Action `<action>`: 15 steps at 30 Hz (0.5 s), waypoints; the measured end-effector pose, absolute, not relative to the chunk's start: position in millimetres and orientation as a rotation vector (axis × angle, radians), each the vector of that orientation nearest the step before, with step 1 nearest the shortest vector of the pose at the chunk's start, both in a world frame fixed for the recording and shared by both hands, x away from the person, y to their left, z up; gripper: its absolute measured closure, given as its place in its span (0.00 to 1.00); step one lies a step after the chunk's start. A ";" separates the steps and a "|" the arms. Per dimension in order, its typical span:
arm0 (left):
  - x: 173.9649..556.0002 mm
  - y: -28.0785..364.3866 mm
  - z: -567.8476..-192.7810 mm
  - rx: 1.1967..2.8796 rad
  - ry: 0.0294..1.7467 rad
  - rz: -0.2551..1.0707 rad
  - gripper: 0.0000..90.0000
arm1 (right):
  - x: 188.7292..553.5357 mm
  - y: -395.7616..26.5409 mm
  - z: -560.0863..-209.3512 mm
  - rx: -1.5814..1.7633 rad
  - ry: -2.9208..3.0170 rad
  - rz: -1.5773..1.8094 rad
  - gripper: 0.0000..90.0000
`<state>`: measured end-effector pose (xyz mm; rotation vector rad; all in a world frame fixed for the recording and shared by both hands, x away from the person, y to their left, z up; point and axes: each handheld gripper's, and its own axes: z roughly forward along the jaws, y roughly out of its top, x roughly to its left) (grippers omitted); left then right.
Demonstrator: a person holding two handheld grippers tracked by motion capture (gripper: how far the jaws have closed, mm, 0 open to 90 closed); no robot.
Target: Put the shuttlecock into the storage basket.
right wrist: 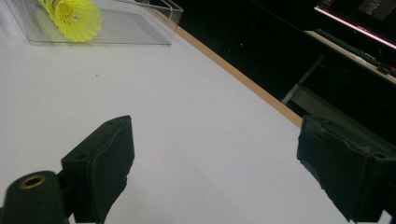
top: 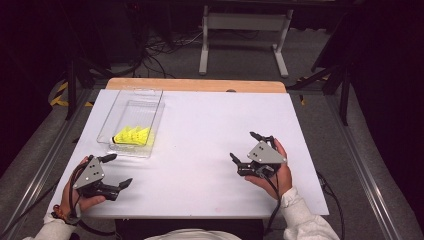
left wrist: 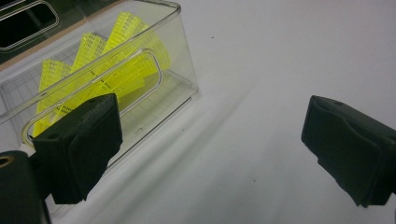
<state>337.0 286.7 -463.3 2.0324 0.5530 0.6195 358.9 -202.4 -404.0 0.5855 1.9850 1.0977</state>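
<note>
Table (top: 210,145): white top across the whole high view, a bare wooden strip (top: 195,85) along its far edge, nothing lying on the open middle between the two hands.
Floor beyond: grey, with a white frame leg (top: 204,45) and a tangle of cables (top: 155,50) past the far edge, well apart from the work.
Clear bin (top: 112,122): a see-through plastic tray, long side running away from the person, at the table's left half; a slot handle is cut into its near end wall (left wrist: 154,74).
Yellow shuttlecocks (top: 132,136): inside the bin, bunched at its near end, lying on their sides; in the left gripper view they show through the wall (left wrist: 116,70), in the right gripper view one mesh skirt faces the camera (right wrist: 77,16).
Left gripper (top: 119,171): held low at the near left corner, jaws spread wide, nothing between them; it sits just short of the bin's near end, and that clear wall stands between it and the shuttlecocks.
Right gripper (top: 244,146): at the right half of the table, jaws parted and empty, well apart from the bin, with bare white top in front.
Hands: left hand (top: 82,200) and right hand (top: 280,175) each wrapped round a gripper body, cables trailing off the near edge.
</note>
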 end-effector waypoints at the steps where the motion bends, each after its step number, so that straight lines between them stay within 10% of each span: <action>1: 337.1 286.6 -463.3 2.031 0.551 0.616 0.07 | 358.4 -203.3 -404.7 0.585 1.986 1.096 0.13; 15: 336.4 285.3 -463.3 2.029 0.551 0.618 0.07 | 350.5 -214.3 -414.9 0.581 1.993 1.077 0.13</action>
